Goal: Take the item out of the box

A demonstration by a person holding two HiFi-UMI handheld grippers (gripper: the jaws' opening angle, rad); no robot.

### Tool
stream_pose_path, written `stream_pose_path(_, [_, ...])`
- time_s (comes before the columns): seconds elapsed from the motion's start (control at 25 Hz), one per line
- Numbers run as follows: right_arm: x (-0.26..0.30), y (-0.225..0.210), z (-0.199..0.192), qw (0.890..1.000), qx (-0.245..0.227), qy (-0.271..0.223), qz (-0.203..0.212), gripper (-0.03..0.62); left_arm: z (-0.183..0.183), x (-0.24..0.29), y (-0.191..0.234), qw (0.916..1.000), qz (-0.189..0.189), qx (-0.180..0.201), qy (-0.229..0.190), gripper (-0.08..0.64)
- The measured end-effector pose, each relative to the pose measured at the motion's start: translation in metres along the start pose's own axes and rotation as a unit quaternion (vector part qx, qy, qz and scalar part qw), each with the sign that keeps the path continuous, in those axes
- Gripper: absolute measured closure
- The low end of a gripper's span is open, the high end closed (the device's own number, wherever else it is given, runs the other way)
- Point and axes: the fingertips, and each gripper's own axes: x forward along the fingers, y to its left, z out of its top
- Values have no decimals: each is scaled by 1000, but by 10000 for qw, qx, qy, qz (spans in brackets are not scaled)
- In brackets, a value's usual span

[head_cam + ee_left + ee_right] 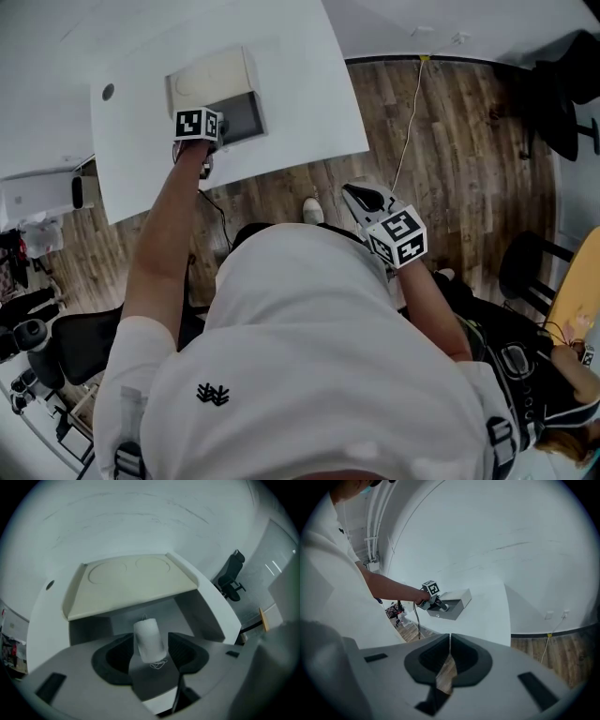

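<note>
An open box (211,80) with a cream lid (131,583) and dark grey inside lies on the white table (291,56). A small white cylindrical item (149,637) with a thin string stands tilted inside it. My left gripper (223,127) reaches into the box's front. Its jaws (150,653) stand wide on either side of the item, with small gaps showing on both sides. My right gripper (361,199) hangs over the wooden floor beside the person's body, its jaws (449,653) shut with nothing in them. The right gripper view shows the box (457,603) from afar.
The table's near edge runs just below the box. A thin cable (412,112) runs along the wooden floor to the wall. Black office chairs stand at the right (562,103) and lower left (56,337). A black stool (530,267) stands at the right.
</note>
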Motion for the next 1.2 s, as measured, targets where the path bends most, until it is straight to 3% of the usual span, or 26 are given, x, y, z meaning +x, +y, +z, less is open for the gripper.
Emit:
stream_pose_path(0.24, [-9, -11, -1, 9999, 51, 9, -86, 581, -6, 11, 2, 9995, 184, 8, 264, 364])
stream_pose_path(0.4, [-10, -13, -5, 9999, 25, 39, -90, 581, -3, 8, 2, 9996, 194, -8, 201, 388])
stream_pose_path(0.88, [7, 4, 7, 9995, -249, 49, 199, 581, 2, -25, -10, 9990, -282, -48, -342, 393])
stream_pose_path(1.2, [26, 26, 10, 9977, -462, 205, 456, 581, 2, -67, -21, 9925, -737, -104, -973, 394])
